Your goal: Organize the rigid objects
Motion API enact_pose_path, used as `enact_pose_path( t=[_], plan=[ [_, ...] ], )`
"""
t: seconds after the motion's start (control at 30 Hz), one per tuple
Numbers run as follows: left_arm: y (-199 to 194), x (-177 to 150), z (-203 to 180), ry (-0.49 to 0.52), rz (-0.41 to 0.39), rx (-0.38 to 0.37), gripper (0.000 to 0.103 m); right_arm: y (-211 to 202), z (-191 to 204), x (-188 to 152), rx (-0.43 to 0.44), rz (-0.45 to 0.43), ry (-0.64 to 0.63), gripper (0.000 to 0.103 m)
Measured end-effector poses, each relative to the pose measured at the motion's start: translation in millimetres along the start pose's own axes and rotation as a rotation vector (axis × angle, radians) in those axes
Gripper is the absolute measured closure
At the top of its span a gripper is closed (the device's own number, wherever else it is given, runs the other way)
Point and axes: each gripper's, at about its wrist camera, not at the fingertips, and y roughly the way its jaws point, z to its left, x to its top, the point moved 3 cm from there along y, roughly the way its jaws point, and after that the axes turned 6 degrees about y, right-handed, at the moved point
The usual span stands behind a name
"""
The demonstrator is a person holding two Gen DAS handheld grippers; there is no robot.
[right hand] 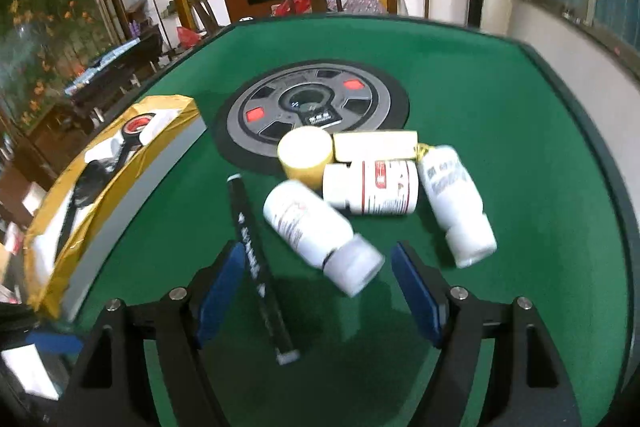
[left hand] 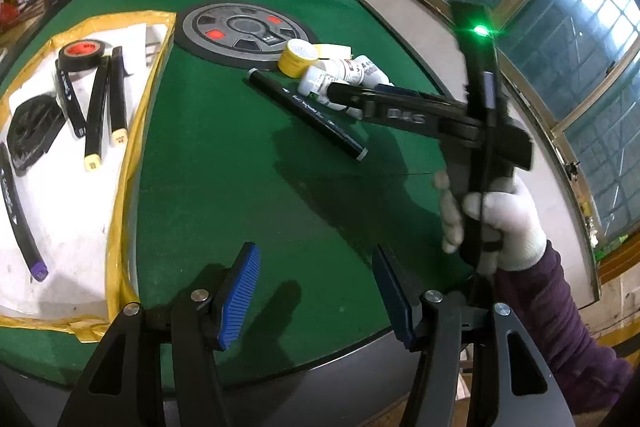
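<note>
A black marker pen (left hand: 306, 113) (right hand: 260, 267) lies on the green table beside three white bottles (right hand: 320, 231), a yellow tape roll (right hand: 306, 155) and a pale box (right hand: 376, 145). My right gripper (right hand: 318, 295) is open just above the table, with the pen and the nearest bottle's cap between its blue pads; it also shows in the left wrist view (left hand: 348, 99). My left gripper (left hand: 316, 291) is open and empty over bare felt. A yellow-edged tray (left hand: 120, 187) at the left holds several black pens, a black tape roll (left hand: 82, 53) and a black object.
A round grey panel (left hand: 244, 31) with red buttons is set in the table's middle. The table edge curves close on the right, with a wall and windows behind. A gloved hand (left hand: 504, 223) holds the right gripper's handle.
</note>
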Motion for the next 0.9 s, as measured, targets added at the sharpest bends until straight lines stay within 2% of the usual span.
enact_pose_path(
  t=[0.1,0.2,0.23,0.27,0.3,0.47,0.63,0.83,0.9],
  plan=[
    [0.4,4.2,-0.1,-0.001,-0.002,0.017,0.042,9.9,8.3,3.4,-0.039,-0.022,-0.05,0.026],
    [3.6,7.6,0.5,-0.013,0.005,0.034,0.042,24.3,13.8,0.7,-0.008,0.006,-0.069,0.028],
    [5.9,9.6,1.4,-0.018,0.009,0.04,0.042,24.1,12.6,0.0,-0.005,0.006,-0.065,0.043],
    [7.8,10.8,2.1,-0.023,0.012,0.045,0.042,21.8,7.8,0.2,0.021,0.012,-0.038,0.064],
    [12.0,13.6,2.7,-0.033,0.018,0.054,0.042,20.3,4.2,0.4,0.039,0.023,-0.016,0.066],
    [35.0,36.2,10.3,-0.111,0.039,0.076,0.042,3.4,-29.2,-11.7,0.051,-0.006,0.111,0.067],
    [72.1,64.8,9.9,-0.185,0.05,0.097,0.042,-3.1,-44.6,-20.0,0.093,-0.009,0.196,0.067],
    [110.0,99.2,5.6,-0.145,0.018,0.228,0.04,-3.4,-54.0,-19.7,0.109,-0.016,0.238,0.063],
    [115.1,104.8,5.3,-0.106,0.011,0.262,0.04,-5.0,-60.0,-19.1,0.084,-0.03,0.254,0.063]
  ],
)
